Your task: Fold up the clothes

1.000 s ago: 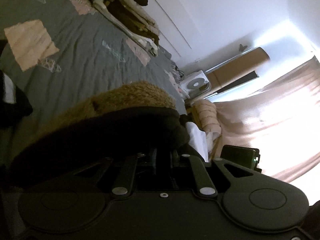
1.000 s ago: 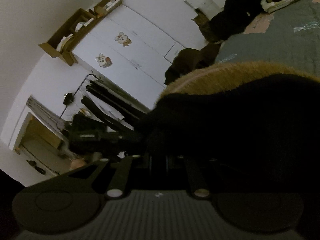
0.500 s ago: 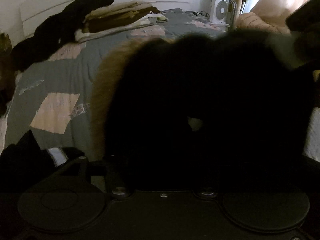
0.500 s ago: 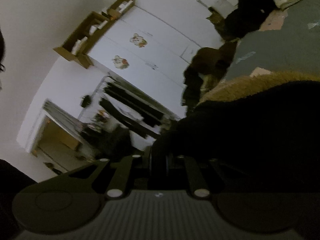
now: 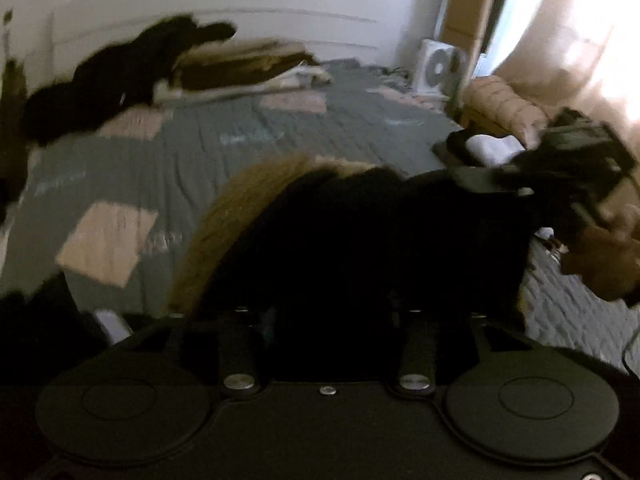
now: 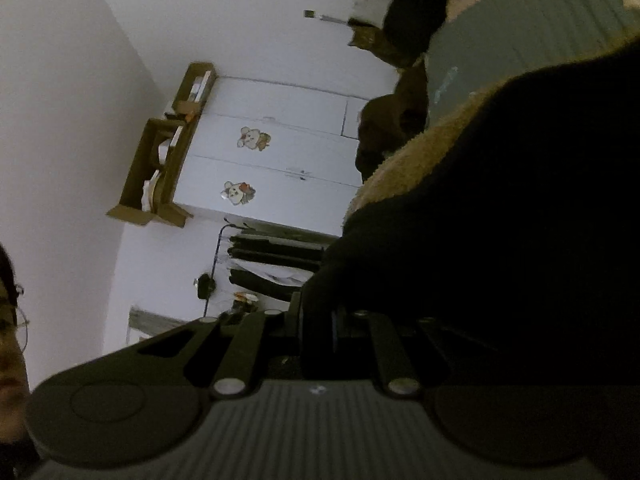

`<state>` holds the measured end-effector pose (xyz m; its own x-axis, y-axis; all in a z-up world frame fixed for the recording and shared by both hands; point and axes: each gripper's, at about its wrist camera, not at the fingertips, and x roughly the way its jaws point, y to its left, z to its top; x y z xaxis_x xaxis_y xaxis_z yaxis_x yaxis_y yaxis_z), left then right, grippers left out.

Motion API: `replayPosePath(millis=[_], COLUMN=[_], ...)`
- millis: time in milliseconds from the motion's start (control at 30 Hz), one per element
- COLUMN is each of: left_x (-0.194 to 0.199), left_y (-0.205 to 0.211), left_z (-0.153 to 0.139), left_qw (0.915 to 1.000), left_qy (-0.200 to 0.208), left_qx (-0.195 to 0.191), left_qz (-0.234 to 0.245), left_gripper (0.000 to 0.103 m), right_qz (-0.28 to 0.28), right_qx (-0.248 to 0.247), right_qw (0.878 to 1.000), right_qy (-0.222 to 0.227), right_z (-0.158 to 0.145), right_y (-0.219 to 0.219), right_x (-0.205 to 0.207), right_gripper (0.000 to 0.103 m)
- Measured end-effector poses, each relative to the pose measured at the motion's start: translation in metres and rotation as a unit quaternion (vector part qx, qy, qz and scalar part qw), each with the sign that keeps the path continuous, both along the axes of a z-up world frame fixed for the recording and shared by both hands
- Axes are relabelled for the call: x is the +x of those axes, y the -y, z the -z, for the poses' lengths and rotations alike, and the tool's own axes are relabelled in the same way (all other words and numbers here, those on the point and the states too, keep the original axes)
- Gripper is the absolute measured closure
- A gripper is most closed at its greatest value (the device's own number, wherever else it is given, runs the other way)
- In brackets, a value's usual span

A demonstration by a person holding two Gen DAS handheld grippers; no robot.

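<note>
A black garment with tan fleece lining (image 5: 360, 240) hangs stretched between both grippers above the bed. My left gripper (image 5: 328, 312) is shut on its near edge; the cloth hides the fingertips. The right gripper (image 5: 560, 176) shows in the left wrist view at the right, gripping the garment's other end, with the person's hand behind it. In the right wrist view the same garment (image 6: 500, 220) fills the right side, and my right gripper (image 6: 316, 320) is shut on its edge.
A grey-green patchwork bedspread (image 5: 200, 160) lies below. Folded clothes (image 5: 248, 64) and a dark pile (image 5: 120, 76) sit at the headboard. A white fan (image 5: 440, 68) stands by the bed. A white wardrobe (image 6: 280, 160) and a clothes rack (image 6: 272, 260) show sideways.
The left gripper drew back and lowered, so the garment no longer fills its view and the right gripper shows. The right wrist view rolled further. Both grips held.
</note>
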<state>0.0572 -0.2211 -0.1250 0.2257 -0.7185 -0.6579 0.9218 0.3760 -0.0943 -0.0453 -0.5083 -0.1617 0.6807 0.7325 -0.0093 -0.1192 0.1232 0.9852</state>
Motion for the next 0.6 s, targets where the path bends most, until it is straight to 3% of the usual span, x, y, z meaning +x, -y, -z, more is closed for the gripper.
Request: replayPosePath(millis=[100, 200, 267, 400, 500, 600], left_x=[-0.01, -0.022, -0.032, -0.05, -0.05, -0.045], left_y=[-0.019, -0.042, -0.044, -0.015, 0.007, 0.022], left_z=[-0.012, -0.023, -0.025, -0.009, 0.009, 0.024], left_qw=[0.9984, 0.9955, 0.9918, 0.9767, 0.9708, 0.9685], left_qy=[0.047, 0.072, 0.095, 0.176, 0.195, 0.204], left_qx=[0.002, -0.026, -0.035, -0.008, 0.01, 0.02], left_qz=[0.03, 0.056, 0.078, 0.123, 0.139, 0.142], left_gripper=[0.027, 0.026, 0.028, 0.041, 0.056, 0.059], right_qz=[0.018, 0.022, 0.02, 0.016, 0.01, 0.007], right_qx=[-0.004, -0.009, -0.018, -0.051, -0.072, -0.086], right_qw=[1.0, 1.0, 1.0, 0.999, 0.997, 0.996], right_qy=[-0.011, -0.013, -0.011, -0.008, -0.007, -0.006], right_z=[0.004, 0.007, 0.006, 0.0, -0.005, -0.008], right_y=[0.002, 0.002, -0.001, -0.009, -0.014, -0.018], right_x=[-0.001, 0.0, 0.001, 0.005, 0.009, 0.01], right_gripper=[0.09, 0.09, 0.09, 0.089, 0.089, 0.089])
